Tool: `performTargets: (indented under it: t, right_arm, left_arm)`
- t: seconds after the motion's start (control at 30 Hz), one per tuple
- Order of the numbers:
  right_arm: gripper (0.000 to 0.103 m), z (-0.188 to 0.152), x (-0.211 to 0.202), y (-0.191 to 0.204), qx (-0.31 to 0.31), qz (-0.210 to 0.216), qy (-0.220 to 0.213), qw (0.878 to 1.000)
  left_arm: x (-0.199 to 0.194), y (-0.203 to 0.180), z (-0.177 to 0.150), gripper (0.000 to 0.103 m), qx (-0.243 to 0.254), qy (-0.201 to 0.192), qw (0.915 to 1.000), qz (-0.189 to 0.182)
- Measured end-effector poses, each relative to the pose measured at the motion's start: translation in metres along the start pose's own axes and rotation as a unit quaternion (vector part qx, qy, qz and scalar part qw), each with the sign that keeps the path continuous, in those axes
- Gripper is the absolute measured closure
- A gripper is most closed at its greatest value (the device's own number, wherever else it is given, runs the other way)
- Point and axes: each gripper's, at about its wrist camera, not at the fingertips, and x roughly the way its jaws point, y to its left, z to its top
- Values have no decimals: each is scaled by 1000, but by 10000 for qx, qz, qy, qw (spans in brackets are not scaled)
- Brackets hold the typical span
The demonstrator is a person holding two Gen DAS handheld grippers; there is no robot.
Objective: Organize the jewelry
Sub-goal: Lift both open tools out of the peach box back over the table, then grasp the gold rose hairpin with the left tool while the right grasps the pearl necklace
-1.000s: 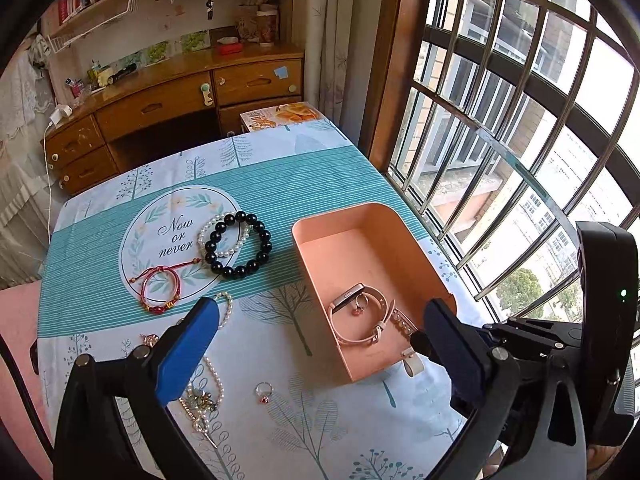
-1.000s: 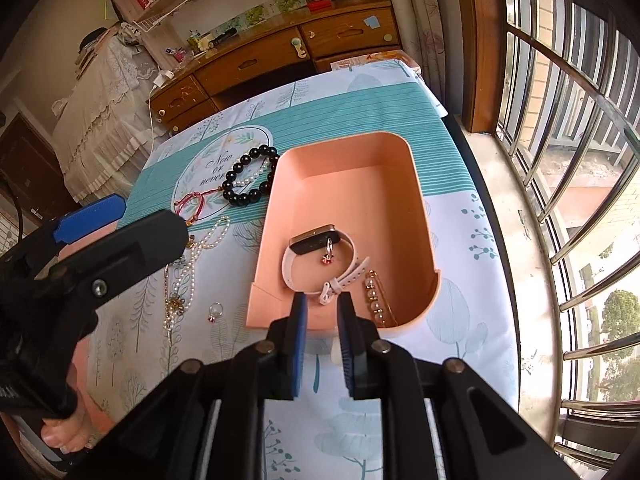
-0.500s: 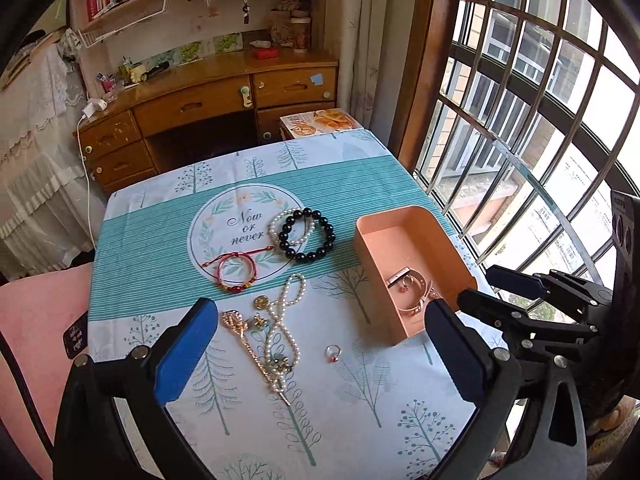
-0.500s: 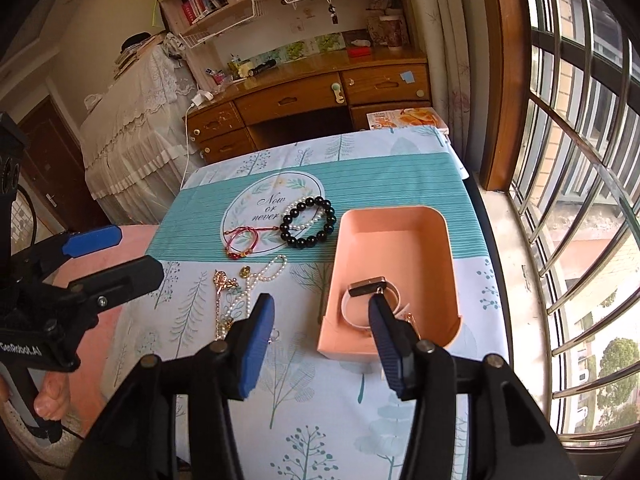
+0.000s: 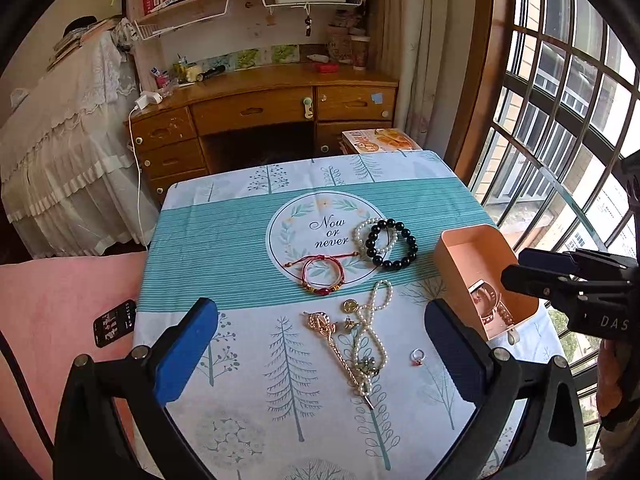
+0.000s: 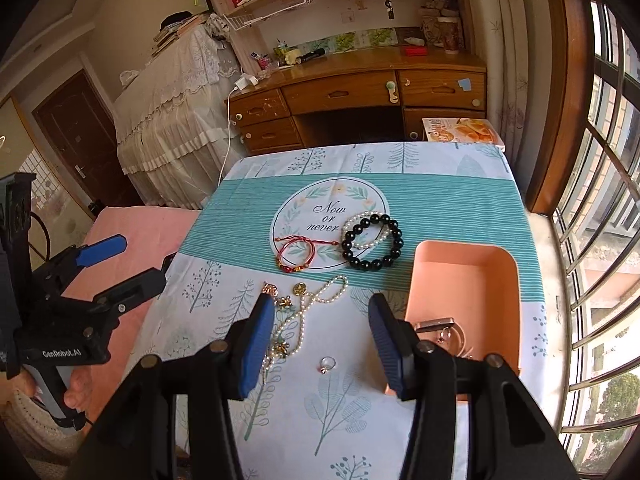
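Note:
A peach tray (image 5: 456,248) (image 6: 464,276) stands at the table's right side and holds a pink watch (image 5: 486,300) (image 6: 440,330) and a chain. On the cloth lie a black bead bracelet (image 5: 394,244) (image 6: 374,242), a white pearl bracelet (image 5: 362,234), a red cord bracelet (image 5: 322,274) (image 6: 294,256), a pearl necklace (image 5: 374,320) (image 6: 316,300), a gold brooch (image 5: 326,326) and a small ring (image 5: 417,356) (image 6: 327,363). My left gripper (image 5: 320,354) is open and empty above the near part of the table. My right gripper (image 6: 322,344) is open and empty above the ring.
A wooden desk (image 5: 264,108) with drawers stands behind the table. A book (image 5: 380,140) lies at the far right corner. A phone (image 5: 114,322) lies on the pink surface at left. A barred window (image 5: 560,120) is at right.
Both grippers have pulled back and up from the tray. My right gripper went from shut to wide open. The watch stays in the tray.

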Motion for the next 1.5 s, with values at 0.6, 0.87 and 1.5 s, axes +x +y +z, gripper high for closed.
performTargets:
  t: [0.6,0.87,1.5]
  right_arm:
    - [54,1,147,23,141,-27,1657,9861]
    - [54,0,160,19,109,-65,1733,9848]
    - [54,0,165,2,281,110,1714,9847]
  left_arm:
    - [145,31,-62,8,-600,1539,9862,95]
    - [172,19,-70,47,-762,1797,9807,92]
    - [182,-2,-57,57,-384,1922,9796,433]
